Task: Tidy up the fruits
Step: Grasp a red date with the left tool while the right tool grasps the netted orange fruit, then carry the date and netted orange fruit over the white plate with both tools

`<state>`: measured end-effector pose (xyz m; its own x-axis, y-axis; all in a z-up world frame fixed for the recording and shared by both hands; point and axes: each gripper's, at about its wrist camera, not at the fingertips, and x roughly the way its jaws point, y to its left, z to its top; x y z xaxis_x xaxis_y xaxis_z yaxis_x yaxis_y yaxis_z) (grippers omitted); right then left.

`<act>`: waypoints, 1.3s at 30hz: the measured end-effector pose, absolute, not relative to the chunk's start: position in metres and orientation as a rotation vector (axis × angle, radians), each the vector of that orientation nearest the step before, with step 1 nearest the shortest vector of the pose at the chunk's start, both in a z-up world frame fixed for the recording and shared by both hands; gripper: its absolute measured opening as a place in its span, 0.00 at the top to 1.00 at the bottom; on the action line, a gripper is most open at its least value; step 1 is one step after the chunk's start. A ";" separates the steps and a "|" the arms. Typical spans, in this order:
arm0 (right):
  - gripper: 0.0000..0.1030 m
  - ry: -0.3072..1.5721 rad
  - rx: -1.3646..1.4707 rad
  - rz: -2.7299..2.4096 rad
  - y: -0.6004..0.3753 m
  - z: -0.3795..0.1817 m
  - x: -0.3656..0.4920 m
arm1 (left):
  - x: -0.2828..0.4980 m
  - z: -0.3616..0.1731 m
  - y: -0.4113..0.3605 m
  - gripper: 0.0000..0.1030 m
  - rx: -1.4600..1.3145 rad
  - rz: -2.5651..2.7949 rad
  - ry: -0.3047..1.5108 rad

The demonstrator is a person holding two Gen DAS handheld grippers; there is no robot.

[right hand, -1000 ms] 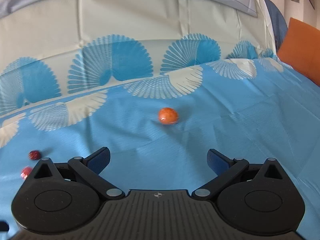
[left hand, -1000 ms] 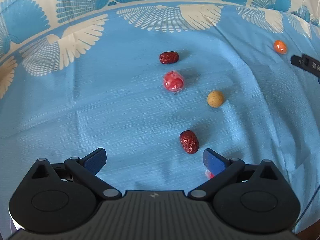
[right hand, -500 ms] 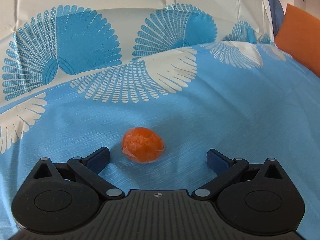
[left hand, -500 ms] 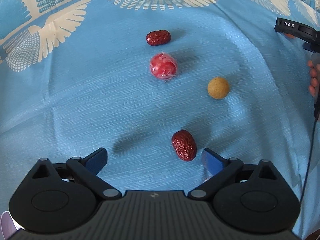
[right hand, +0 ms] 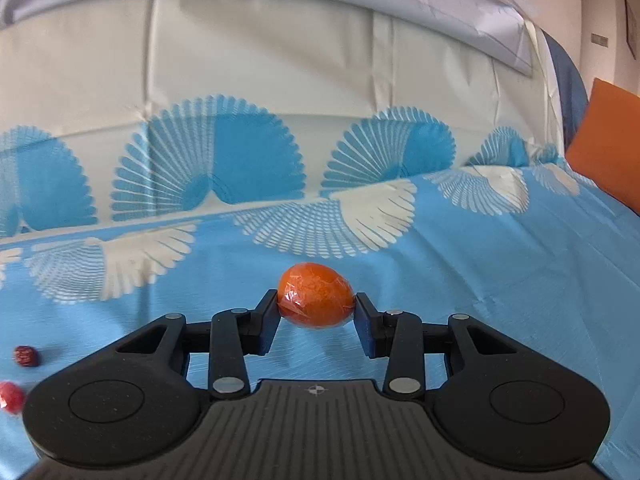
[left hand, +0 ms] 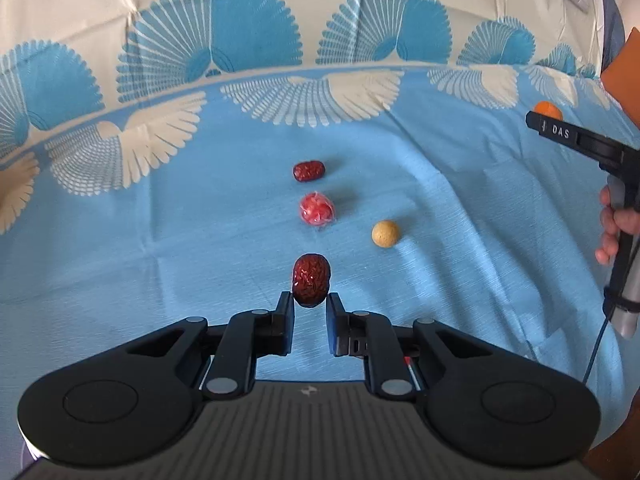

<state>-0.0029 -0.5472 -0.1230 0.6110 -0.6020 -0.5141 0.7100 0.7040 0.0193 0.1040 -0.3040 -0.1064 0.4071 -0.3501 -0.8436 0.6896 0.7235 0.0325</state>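
My left gripper (left hand: pixel 310 303) is shut on a wrinkled dark red date (left hand: pixel 311 283), held by its near end above the blue cloth. Beyond it lie a wrapped red fruit (left hand: pixel 317 209), a second red date (left hand: pixel 308 170) and a tan round fruit (left hand: pixel 385 233). My right gripper (right hand: pixel 316 307) is shut on a wrapped orange fruit (right hand: pixel 316 300), held just above the cloth. The right gripper also shows in the left wrist view (left hand: pixel 576 136), with the orange fruit (left hand: pixel 549 109) at its tip.
The blue cloth with white fan pattern (left hand: pixel 160 240) covers the surface and rises at the back. An orange cushion (right hand: pixel 608 168) stands at far right. The second date (right hand: pixel 26 356) and the wrapped red fruit (right hand: pixel 11 397) show at the right wrist view's left edge.
Both grippers have shut: the left on the near red date, the right on the orange fruit. Both have lifted off the cloth and tilted back up.
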 end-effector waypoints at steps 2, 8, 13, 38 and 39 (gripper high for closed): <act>0.60 0.475 0.221 -0.714 -0.517 -0.101 -0.020 | 0.093 -0.086 -0.289 0.83 0.393 -0.681 0.910; 0.59 0.421 0.252 -0.579 -0.430 -0.042 -0.071 | 0.053 -0.019 -0.223 0.83 0.349 -0.647 0.861; 0.59 0.388 0.243 -0.496 -0.348 -0.008 -0.111 | 0.015 0.019 -0.162 0.87 0.304 -0.603 0.816; 0.59 0.615 0.443 -0.444 -0.306 -0.074 -0.125 | 0.034 -0.166 -0.219 0.32 1.105 -1.008 1.014; 0.59 0.616 0.457 -0.448 -0.309 -0.077 -0.126 | 0.036 -0.175 -0.220 0.36 1.143 -1.019 1.037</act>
